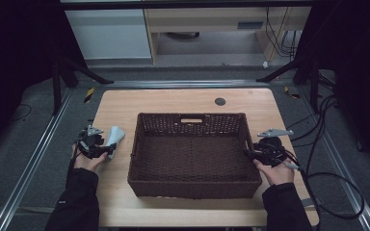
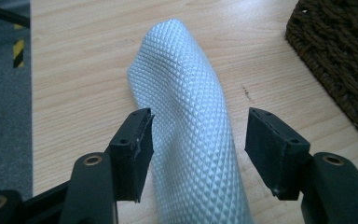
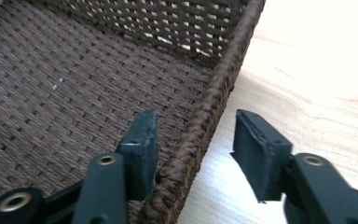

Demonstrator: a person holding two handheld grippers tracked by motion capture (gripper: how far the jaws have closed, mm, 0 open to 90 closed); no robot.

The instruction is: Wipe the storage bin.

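Left tool [image 2: 198,140] gaping wide, straddling the pale blue diamond-textured cloth [image 2: 191,121] lying on the left of the tabletop [image 2: 84,70]. Right tool [image 3: 193,140] spreading wide, straddling the dark brown woven wicker basket [image 3: 205,116] right rim.

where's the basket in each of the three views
High view: the basket sits mid-table, between the left gripper and right gripper.
Left gripper view: one woven corner at the top right, past the cloth between the open jaws.
Right gripper view: its floor and side rim cover the left; the rim runs between the open jaws.
Shared landmark: the wooden table.
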